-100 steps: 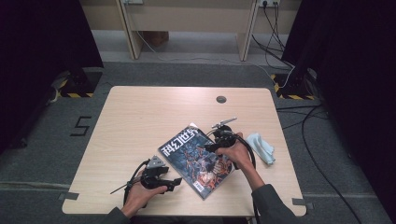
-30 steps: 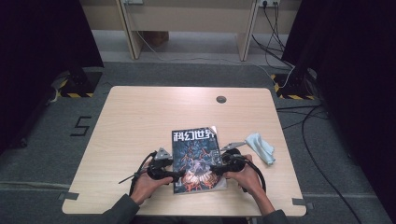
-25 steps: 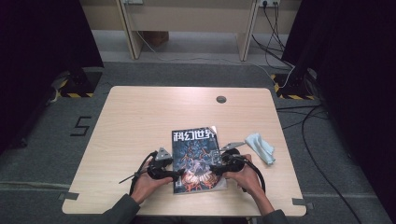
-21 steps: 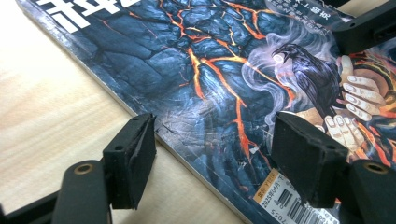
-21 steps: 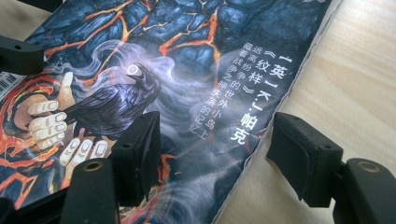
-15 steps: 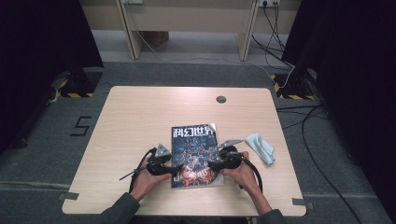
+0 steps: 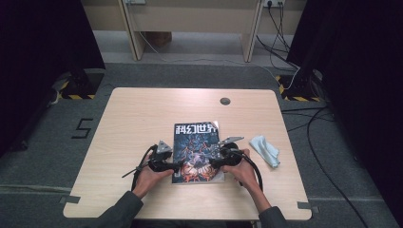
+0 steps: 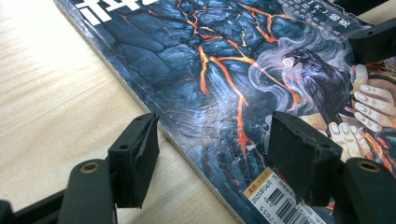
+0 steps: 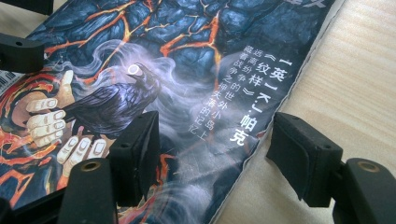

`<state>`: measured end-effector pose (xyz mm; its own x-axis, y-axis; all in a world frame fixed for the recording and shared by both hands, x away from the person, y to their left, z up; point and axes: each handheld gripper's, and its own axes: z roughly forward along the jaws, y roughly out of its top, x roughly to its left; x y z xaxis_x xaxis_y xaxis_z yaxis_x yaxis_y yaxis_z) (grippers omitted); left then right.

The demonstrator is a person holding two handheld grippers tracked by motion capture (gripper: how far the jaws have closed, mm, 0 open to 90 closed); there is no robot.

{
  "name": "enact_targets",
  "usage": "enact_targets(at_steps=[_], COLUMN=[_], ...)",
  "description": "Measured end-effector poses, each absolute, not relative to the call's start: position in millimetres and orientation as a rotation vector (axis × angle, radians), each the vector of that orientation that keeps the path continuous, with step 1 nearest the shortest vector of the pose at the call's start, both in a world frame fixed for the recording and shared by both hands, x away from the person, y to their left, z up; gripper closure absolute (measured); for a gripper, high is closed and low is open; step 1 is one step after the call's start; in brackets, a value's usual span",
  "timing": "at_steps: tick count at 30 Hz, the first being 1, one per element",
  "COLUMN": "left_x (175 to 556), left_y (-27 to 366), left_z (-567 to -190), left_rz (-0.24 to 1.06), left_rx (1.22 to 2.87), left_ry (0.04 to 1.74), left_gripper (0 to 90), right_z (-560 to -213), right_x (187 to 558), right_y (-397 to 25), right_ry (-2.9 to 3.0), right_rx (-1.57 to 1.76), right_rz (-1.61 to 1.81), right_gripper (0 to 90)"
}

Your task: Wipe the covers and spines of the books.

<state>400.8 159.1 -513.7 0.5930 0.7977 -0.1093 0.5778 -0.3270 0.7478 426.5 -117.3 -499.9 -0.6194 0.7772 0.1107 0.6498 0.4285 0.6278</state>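
A dark-covered magazine (image 7: 197, 151) lies flat on the table (image 7: 133, 118), near the front edge at its middle. The left gripper (image 8: 212, 154) straddles the magazine's left edge, fingers (image 8: 135, 156) wide apart, gripping nothing. The right gripper (image 9: 217, 156) straddles its right edge, equally wide, holding nothing. A pale blue cloth (image 7: 265, 150) lies just right.

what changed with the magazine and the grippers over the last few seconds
The magazine turned from lying askew to square with the table's near edge and slid slightly left. The left gripper came in to its left edge, and the right gripper dropped from the upper right corner to the lower right edge. Both now straddle an edge, jaws open. The blue cloth and the table stayed put.
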Motion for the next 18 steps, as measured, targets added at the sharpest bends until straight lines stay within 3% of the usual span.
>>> enact_targets(at_steps=[18], left_x=[406.2], left_y=[160.8], left_z=[-512.0], left_rz=[0.395], left_rx=[2.03], left_ry=[1.111], left_gripper=[31.1], right_z=[-495.3], right_x=[428.6], right_y=[-120.4], right_ry=[2.448], right_rx=[1.279], right_rz=[0.954], right_gripper=[33.9])
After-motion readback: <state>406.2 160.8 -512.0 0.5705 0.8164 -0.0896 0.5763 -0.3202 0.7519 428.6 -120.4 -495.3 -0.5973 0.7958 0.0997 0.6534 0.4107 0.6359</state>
